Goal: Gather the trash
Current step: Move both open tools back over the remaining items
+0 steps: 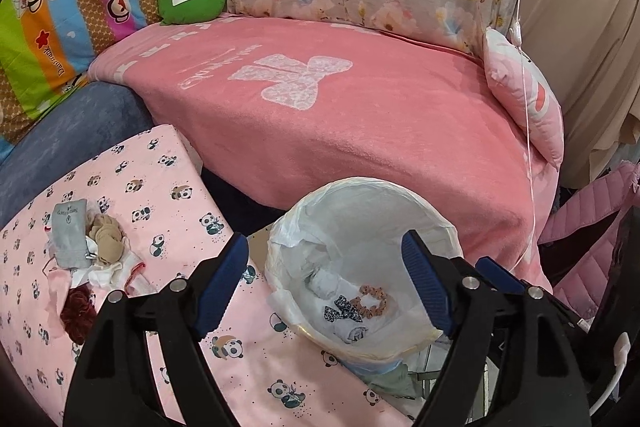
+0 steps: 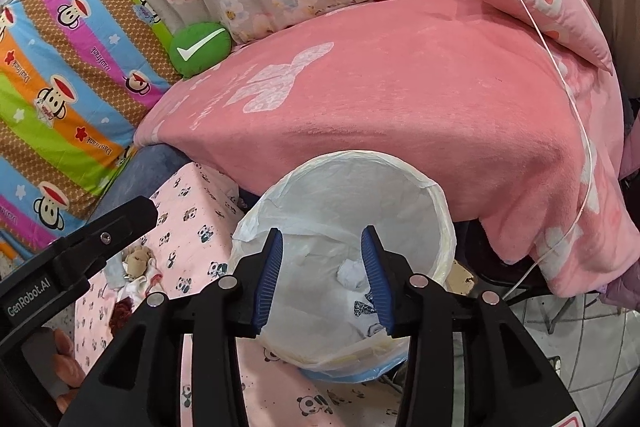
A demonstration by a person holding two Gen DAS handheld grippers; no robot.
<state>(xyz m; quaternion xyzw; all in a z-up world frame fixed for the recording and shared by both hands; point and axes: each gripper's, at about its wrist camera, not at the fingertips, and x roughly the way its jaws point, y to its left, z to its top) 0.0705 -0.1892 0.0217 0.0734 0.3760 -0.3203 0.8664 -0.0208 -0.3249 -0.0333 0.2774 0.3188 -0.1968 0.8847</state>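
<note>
Right wrist view: my right gripper [image 2: 322, 275] hangs spread and empty above the lined bin [image 2: 440, 211]; left gripper [image 1: 324, 283] likewise, leftover trash pile [image 1: 90, 247] off its left finger. I risk snagging the thin liner and tipping it

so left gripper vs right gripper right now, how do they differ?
Opening: the left gripper has its jaws spread wide, while the right gripper is open but narrower.
Position: the right gripper sits squarely over the trash bin; the left gripper straddles the bin's edge, with one finger over the panda cloth.
Shared: both are empty, with blue ribbed pads on black frames, aimed toward the bin.
</note>
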